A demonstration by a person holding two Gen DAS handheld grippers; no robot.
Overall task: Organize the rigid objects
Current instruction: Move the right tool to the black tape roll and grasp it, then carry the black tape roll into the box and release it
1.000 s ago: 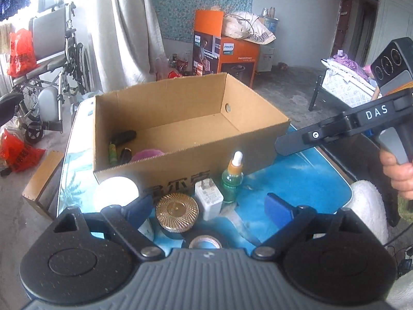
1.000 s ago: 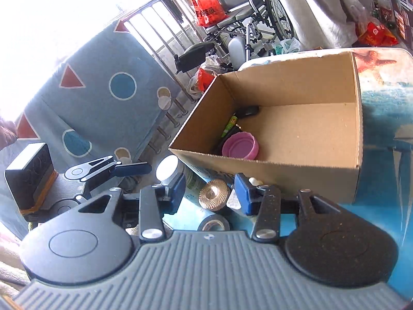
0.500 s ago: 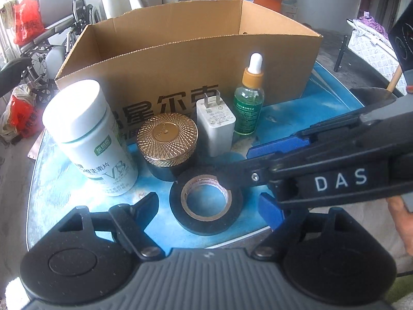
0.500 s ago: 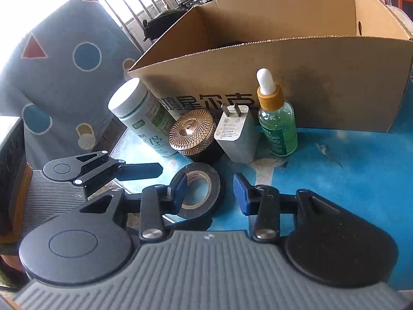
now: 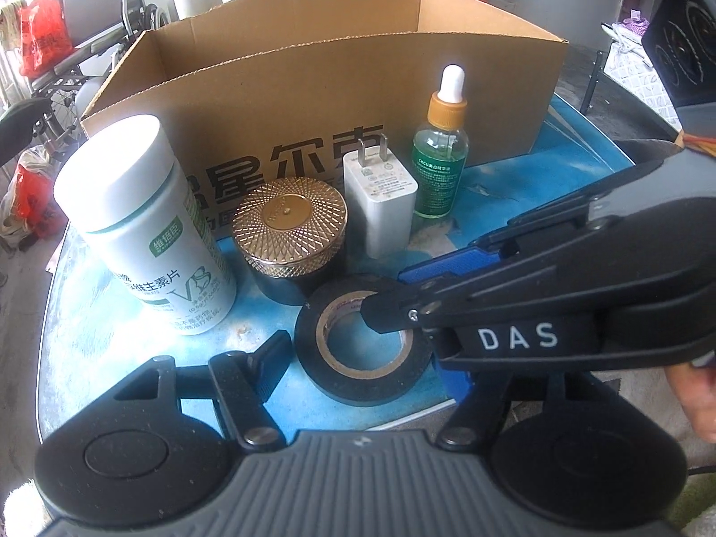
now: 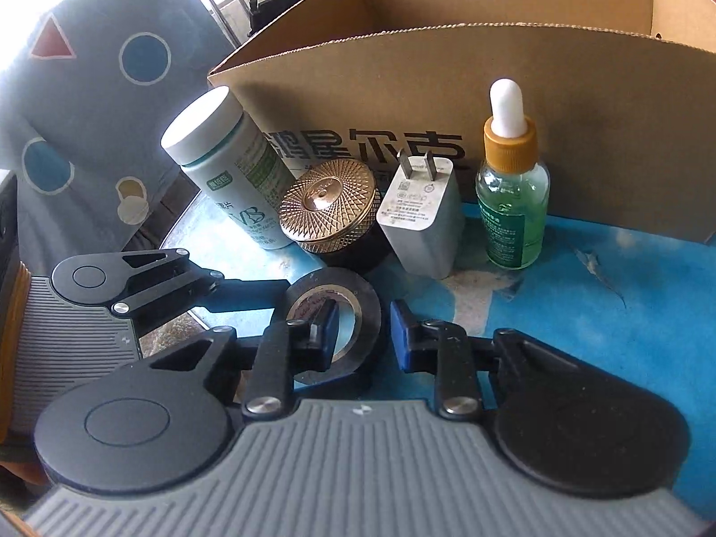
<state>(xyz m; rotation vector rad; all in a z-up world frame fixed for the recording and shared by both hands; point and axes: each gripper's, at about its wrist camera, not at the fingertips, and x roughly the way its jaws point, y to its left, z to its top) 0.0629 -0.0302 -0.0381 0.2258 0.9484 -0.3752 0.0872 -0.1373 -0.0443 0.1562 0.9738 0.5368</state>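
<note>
A black tape roll (image 5: 358, 358) lies flat on the blue table, also in the right wrist view (image 6: 353, 313). My right gripper (image 6: 361, 329) is open, with its left finger inside the roll's hole and its right finger outside the roll's wall. My left gripper (image 5: 362, 358) is open, its fingers either side of the roll, its right finger hidden behind the right gripper. Behind stand a white vitamin bottle (image 5: 147, 228), a gold-lidded jar (image 5: 291, 232), a white charger (image 5: 380, 197) and a green dropper bottle (image 5: 441, 161), before the cardboard box (image 5: 313, 80).
The box stands at the table's far side, its inside hidden from here. A patterned cloth (image 6: 89, 89) hangs off the table's left. A wheelchair (image 5: 89, 22) and red bags (image 5: 40, 36) stand beyond the table's left edge.
Both grippers have dropped low and come in on the tape roll. The right gripper's left finger now sits inside the roll's hole.
</note>
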